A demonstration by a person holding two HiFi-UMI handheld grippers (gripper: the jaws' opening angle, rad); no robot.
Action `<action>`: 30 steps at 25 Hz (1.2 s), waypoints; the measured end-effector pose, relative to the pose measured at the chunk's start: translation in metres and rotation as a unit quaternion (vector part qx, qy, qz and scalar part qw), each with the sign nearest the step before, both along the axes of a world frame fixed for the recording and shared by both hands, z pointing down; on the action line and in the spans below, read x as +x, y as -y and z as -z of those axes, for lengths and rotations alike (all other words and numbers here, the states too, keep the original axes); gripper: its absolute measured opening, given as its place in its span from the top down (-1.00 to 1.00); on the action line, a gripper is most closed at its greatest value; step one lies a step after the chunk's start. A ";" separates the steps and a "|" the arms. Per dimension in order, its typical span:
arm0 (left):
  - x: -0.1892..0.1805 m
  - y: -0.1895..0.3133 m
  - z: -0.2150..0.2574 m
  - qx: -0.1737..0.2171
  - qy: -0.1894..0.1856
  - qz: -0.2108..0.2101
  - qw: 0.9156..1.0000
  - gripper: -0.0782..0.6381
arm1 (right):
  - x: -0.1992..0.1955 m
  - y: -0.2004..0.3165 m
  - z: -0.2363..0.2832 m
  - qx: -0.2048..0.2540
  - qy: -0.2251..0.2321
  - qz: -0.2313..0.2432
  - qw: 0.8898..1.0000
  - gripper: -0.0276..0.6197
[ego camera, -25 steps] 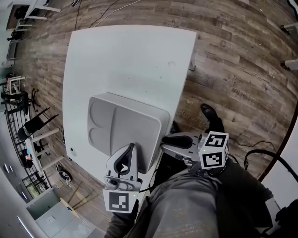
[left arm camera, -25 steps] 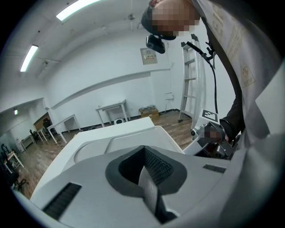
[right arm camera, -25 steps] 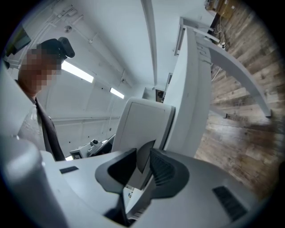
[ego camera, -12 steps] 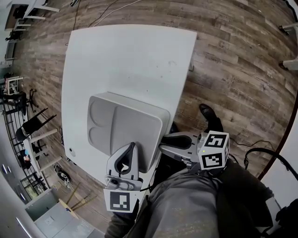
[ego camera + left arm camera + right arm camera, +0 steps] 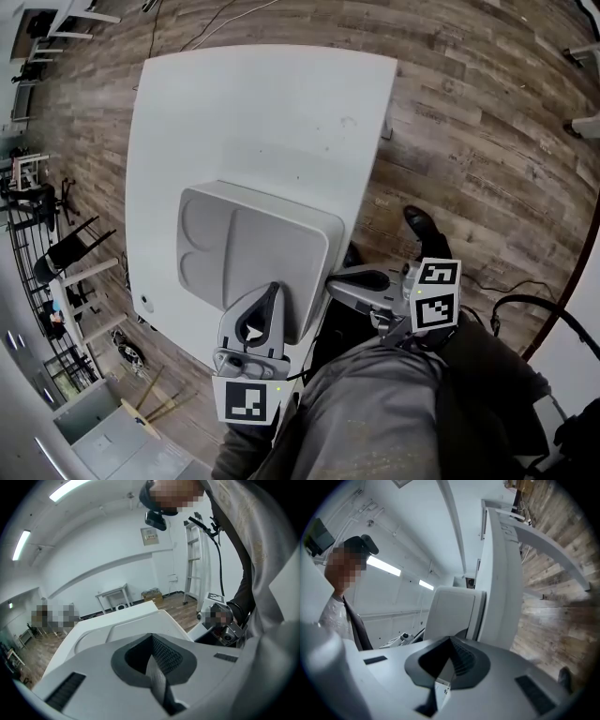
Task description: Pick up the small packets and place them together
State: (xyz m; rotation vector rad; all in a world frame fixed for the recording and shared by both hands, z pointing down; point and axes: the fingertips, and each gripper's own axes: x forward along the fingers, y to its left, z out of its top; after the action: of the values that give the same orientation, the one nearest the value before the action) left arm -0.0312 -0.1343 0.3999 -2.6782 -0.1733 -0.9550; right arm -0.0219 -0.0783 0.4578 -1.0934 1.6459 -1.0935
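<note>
Field count, head view:
- table [image 5: 262, 122]: one, white.
- tray [image 5: 323, 246]: one, grey, lying on the table. It has three compartments: two round wells [image 5: 200, 230] and one large bay [image 5: 272, 267].
- grippers: two, the left gripper [image 5: 272, 291] and the right gripper [image 5: 333, 286].
- marker cubes [image 5: 246, 401]: two, one on each gripper.
- shoe [image 5: 422, 227]: one, on the floor.

Left gripper view:
- ceiling strip lights [image 5: 75, 488]: two.
- ladder [image 5: 193, 559]: one.

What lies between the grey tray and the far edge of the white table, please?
Nothing: in the head view, that stretch of the table beyond the tray is bare white tabletop.
</note>
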 end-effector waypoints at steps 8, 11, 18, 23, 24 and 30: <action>-0.004 0.005 -0.001 -0.017 0.005 0.028 0.999 0.79 | -0.004 -0.003 0.028 0.039 -0.030 0.010 0.999 0.91; 0.000 0.003 0.001 -0.016 0.001 0.023 1.000 0.79 | 0.001 -0.007 0.015 0.021 0.018 0.001 1.000 0.82; 0.000 0.003 -0.007 -0.021 0.024 0.028 0.999 0.79 | 0.006 0.004 0.003 0.022 0.066 -0.021 0.997 0.51; 0.007 -0.007 -0.005 0.005 0.014 -0.036 0.999 0.79 | 0.006 0.006 0.008 0.082 0.171 -0.032 0.981 0.56; 0.009 -0.009 -0.003 0.018 0.009 -0.040 0.999 0.79 | 0.006 0.005 0.008 0.087 0.168 -0.031 0.981 0.57; 0.007 -0.007 -0.004 0.030 0.011 -0.029 0.999 0.79 | 0.004 0.004 0.007 0.102 0.161 -0.022 0.981 0.62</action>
State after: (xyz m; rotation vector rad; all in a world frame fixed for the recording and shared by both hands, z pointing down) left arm -0.0240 -0.1271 0.4040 -2.5948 -0.2224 -0.9560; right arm -0.0176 -0.0824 0.4509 -0.7718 1.4315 -0.9903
